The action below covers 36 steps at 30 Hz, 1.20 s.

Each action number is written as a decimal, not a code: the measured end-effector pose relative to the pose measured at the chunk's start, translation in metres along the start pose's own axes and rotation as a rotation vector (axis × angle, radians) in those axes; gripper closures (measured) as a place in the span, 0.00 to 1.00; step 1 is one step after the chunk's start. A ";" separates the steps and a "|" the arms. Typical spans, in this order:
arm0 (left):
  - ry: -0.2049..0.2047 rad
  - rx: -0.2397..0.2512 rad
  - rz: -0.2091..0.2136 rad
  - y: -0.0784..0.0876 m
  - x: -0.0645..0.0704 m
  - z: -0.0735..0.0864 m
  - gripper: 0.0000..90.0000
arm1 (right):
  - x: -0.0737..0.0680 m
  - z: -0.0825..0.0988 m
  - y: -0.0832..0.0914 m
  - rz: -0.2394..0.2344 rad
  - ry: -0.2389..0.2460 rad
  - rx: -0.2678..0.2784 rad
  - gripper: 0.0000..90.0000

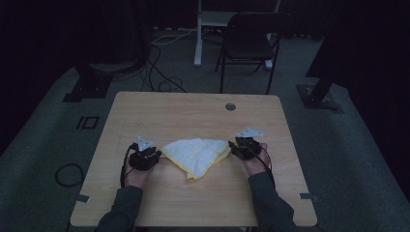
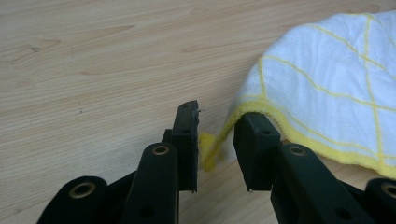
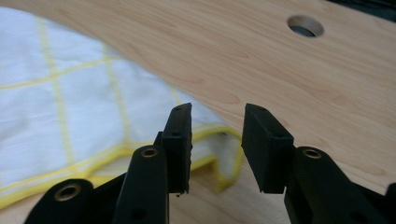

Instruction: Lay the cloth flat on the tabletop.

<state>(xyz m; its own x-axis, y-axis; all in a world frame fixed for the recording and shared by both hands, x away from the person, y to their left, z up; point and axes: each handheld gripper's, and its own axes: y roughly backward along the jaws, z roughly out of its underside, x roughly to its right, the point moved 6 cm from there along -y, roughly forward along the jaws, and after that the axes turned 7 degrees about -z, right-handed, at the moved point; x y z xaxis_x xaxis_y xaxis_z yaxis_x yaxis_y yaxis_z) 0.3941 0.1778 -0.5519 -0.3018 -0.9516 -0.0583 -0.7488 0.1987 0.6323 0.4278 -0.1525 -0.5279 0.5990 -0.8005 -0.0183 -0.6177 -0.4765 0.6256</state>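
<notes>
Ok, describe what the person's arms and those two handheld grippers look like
The left gripper and right gripper are both black, each with a grey three-cornered plate on top and a black cable trailing back past the hand. Up close, each has two flat, blocky black jaws on arms with brass-coloured rivets at the pivots. The person wears dark grey-green long sleeves down to the wrists.

Dark grey-green long sleeves are worn on both forearms, though the dim high view leaves the exact shade uncertain. The left gripper (image 1: 143, 157) and right gripper (image 1: 246, 146) are built of black parts, each topped by a grey three-cornered plate and trailed by a black cable. Flat, matt black fingers (image 2: 186, 140) are seen in the gripper views, carried on rounded black arms set with brass-coloured eyelets and small screw holes.
</notes>
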 end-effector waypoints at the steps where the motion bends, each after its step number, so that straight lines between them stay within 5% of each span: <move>1: 0.001 0.002 0.000 0.001 0.001 0.000 0.79 | -0.005 0.000 0.001 -0.012 0.013 0.003 0.70; 15: -0.005 0.033 0.030 0.020 0.012 0.004 0.81 | -0.074 0.012 -0.005 -0.143 0.137 -0.020 0.71; 22: -0.016 0.037 0.069 0.029 0.028 0.011 0.81 | -0.094 0.015 -0.008 -0.182 0.168 -0.021 0.71; 30: -0.073 0.037 0.129 0.037 0.054 0.019 0.83 | -0.112 0.022 -0.012 -0.218 0.194 -0.037 0.70; 36: -0.081 0.035 0.147 0.040 0.061 0.023 0.83 | -0.125 0.028 -0.016 -0.251 0.213 -0.057 0.69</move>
<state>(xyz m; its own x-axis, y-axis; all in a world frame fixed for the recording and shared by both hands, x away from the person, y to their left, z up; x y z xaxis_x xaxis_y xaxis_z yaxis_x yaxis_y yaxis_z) 0.3322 0.1332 -0.5482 -0.4551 -0.8899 -0.0307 -0.7127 0.3434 0.6116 0.3487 -0.0554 -0.5572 0.8256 -0.5640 -0.0173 -0.4117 -0.6230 0.6651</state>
